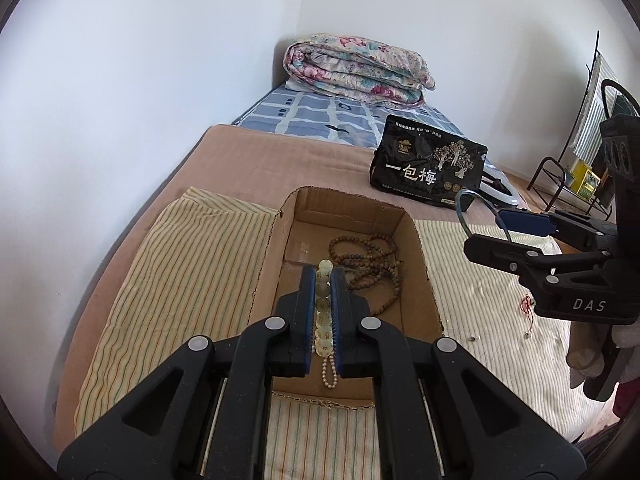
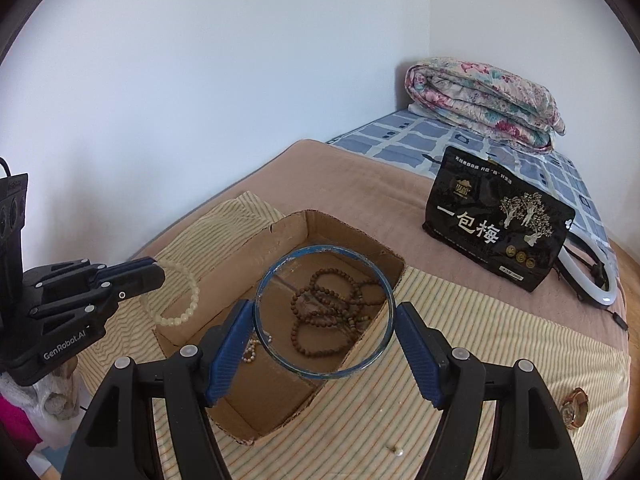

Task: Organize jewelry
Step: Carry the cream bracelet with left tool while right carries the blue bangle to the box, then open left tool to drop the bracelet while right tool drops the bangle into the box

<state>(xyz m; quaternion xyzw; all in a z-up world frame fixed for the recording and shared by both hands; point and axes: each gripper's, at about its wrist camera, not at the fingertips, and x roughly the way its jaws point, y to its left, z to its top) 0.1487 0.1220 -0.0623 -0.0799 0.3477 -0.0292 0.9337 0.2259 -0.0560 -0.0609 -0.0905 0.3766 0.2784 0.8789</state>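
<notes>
Bed with striped cloth [image 2: 460, 320] carries your box [image 2: 256, 248]. Left claw [image 1: 324, 280] is clamped on a pale bead bracelet [image 1: 323, 308] over the box. Right claw [image 2: 324, 312] pinches a blue bangle [image 2: 324, 258] at opposite rim points. Bangle likely rigid, slippery; beads light, limp.

Plain white walls [image 2: 200, 80] meet in a corner behind the bed [image 1: 248, 160], where a folded floral quilt [image 1: 356, 68] rests on a blue checked sheet [image 1: 304, 114].

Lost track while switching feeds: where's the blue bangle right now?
The blue bangle is gripped between the right hand-held gripper fingers, above the cardboard box, over the brown bead necklace.
</notes>
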